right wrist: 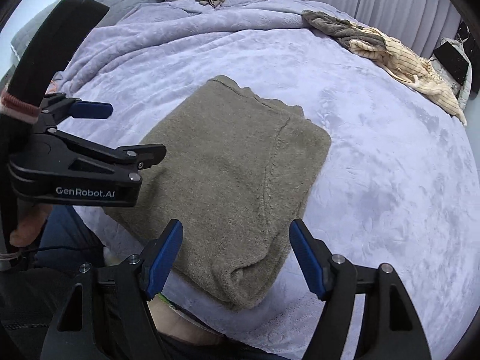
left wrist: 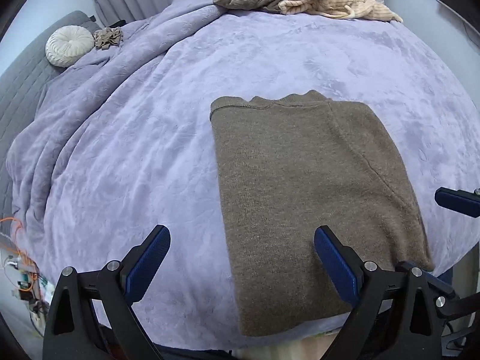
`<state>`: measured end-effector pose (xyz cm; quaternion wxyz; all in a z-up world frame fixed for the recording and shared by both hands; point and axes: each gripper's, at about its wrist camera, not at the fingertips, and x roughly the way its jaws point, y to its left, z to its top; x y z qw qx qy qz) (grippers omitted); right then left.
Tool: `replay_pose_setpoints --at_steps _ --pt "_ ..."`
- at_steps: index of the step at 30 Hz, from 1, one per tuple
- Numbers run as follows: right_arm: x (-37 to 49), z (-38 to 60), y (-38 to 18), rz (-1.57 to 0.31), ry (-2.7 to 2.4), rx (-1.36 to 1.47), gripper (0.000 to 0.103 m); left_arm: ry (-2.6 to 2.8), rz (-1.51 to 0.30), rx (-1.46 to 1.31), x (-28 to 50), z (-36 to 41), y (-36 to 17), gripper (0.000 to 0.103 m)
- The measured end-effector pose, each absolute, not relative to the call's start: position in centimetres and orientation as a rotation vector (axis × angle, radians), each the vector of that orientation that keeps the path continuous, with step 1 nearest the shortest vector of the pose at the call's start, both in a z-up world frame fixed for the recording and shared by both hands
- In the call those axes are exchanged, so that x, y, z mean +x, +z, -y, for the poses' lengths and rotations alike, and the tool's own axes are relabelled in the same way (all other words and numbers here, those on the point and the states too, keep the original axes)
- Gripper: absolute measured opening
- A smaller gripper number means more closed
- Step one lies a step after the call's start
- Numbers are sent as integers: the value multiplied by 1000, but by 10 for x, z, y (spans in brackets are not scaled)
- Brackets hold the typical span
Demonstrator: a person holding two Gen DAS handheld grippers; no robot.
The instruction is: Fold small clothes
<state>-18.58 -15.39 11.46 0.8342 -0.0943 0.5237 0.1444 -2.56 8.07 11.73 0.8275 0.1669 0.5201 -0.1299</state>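
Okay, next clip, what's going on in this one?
A person is folding clothes on a bed covered with a lavender blanket, with a handheld tool in each hand. A brown knit garment lies folded into a rectangle near the bed's front edge. The left tool and the right tool both hover over its near end with their jaws apart, holding nothing. A pile of unfolded clothes waits at the far edge, and a round white cushion sits off to the side.

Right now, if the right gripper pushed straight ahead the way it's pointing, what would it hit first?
Most likely the folded brown sweater. The right gripper is open and empty, angled down at the sweater's near edge, with nothing visible between. Depth is hard to judge through the fisheye, so it might land on the lavender blanket just beside it.
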Motion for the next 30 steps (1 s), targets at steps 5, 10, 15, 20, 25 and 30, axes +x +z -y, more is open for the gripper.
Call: replay_pose_setpoints --at_steps 5,10,15,20,25,30 --pt "-185 153 119 -1122 274 -229 76 -277 -1142 314 -23 -82 114 97" --pt "-182 152 125 -1116 250 -255 77 -298 -1141 300 -22 -81 117 97" --pt "-175 154 125 -1131 232 -246 77 -306 -1184 272 -17 -82 113 97" --pt "-168 156 123 -1149 219 -235 77 -299 -1194 278 -14 -80 111 97" --pt "-163 157 121 -1161 217 -235 77 -297 -1207 280 -9 -80 108 97" --pt "-159 158 120 -1171 217 -235 77 -298 -1217 277 -5 -79 106 97"
